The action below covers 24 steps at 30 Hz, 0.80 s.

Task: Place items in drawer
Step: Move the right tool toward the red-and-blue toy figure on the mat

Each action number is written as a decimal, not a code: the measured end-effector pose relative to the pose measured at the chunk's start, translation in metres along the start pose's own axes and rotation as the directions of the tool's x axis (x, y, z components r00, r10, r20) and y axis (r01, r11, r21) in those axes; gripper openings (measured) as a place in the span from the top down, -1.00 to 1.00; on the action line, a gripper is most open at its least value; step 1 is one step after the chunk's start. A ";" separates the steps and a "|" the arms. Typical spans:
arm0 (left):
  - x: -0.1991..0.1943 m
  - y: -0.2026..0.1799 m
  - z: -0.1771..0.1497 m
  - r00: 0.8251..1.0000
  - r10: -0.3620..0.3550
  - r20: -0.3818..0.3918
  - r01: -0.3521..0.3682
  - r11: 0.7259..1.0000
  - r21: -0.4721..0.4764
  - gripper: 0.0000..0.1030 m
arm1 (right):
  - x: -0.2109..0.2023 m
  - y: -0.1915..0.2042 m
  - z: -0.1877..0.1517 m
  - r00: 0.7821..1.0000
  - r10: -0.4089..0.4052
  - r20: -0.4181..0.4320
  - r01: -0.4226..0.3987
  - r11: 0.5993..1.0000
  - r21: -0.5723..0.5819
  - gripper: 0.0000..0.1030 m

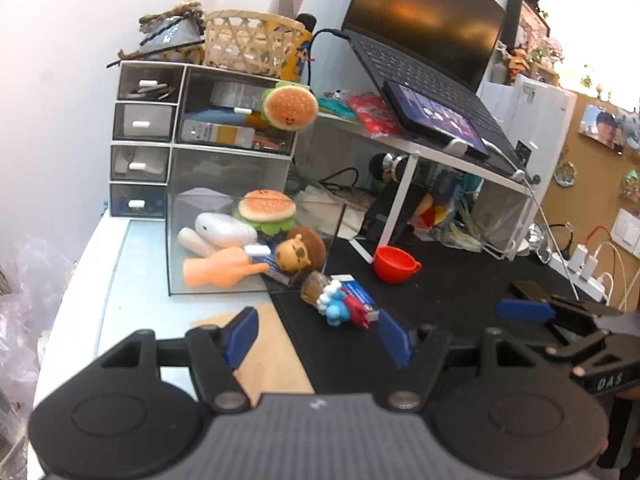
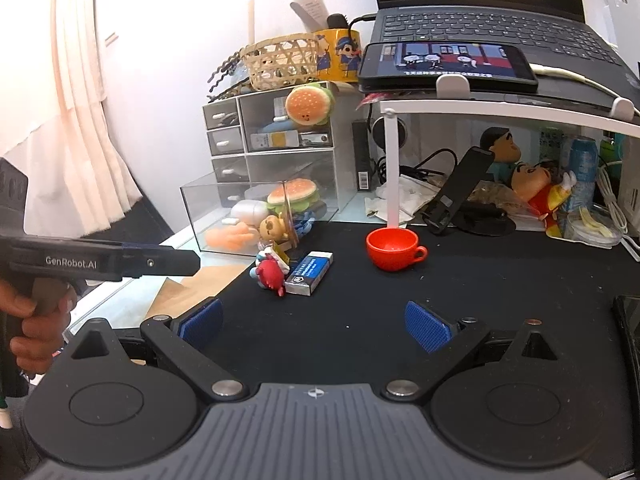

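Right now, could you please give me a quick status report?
Both grippers, left and right, open, empty. Drawer out, toys inside. Eraser, small figure and red cup on the mat. Nothing blocking.

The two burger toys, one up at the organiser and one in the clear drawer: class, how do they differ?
The upper burger toy faces outward, showing a smiling face on its bun, at the organiser's upper shelf. The lower burger toy sits upright in the clear drawer, its layers seen side-on, among other toys. Both have orange buns with green lettuce.
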State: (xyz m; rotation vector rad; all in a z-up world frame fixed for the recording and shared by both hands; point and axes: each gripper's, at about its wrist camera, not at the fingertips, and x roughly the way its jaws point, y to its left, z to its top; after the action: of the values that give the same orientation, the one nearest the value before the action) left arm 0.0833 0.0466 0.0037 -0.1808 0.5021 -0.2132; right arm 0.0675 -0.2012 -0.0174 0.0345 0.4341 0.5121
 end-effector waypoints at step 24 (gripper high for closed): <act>-0.019 0.015 -0.006 0.994 -0.058 0.091 0.062 0.997 -0.040 -0.42 | 0.066 0.048 0.027 0.989 -0.033 -0.144 0.010 0.988 -0.152 -0.06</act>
State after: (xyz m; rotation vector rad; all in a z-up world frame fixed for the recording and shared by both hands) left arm 0.0664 0.0645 0.0037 -0.2467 0.4120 -0.2516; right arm 0.1077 -0.1256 -0.0121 -0.1543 0.5378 0.5269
